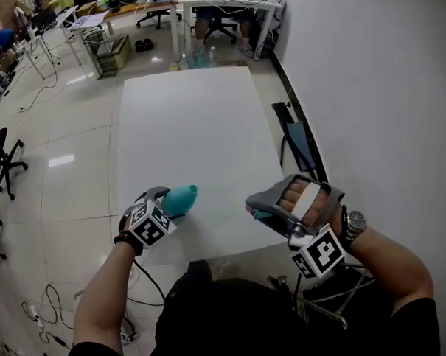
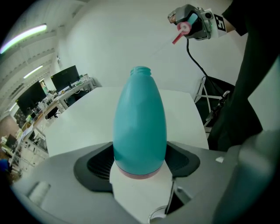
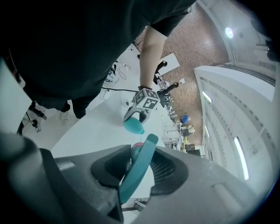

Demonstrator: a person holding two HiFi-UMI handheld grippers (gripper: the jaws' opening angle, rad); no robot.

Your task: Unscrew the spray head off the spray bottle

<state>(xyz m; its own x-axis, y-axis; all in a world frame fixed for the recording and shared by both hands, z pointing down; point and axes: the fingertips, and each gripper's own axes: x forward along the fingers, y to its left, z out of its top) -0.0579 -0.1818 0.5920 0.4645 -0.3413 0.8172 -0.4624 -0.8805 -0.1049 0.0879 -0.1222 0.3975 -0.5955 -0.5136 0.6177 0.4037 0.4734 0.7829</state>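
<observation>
At lower frame: spray head [image 3: 139, 166] off, bottle [image 1: 181, 200] bare-necked.
Left gripper [image 1: 162, 206] clamps the bottle, neck aimed up-right; right gripper [image 1: 267, 211] grips the head (well apart), lower right.

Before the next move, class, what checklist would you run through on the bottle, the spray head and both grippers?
1. Is the spray head off the bottle? Ok; the neck stands open.
2. Are the jaws of the left gripper pressed on the bottle? Ok.
3. Are the jaws of the right gripper shut on the spray head? Ok.
4. Is the spray head held apart from the bottle? Ok.
5. Is there liquid inside the bottle? Cannot tell; its wall is opaque.
</observation>
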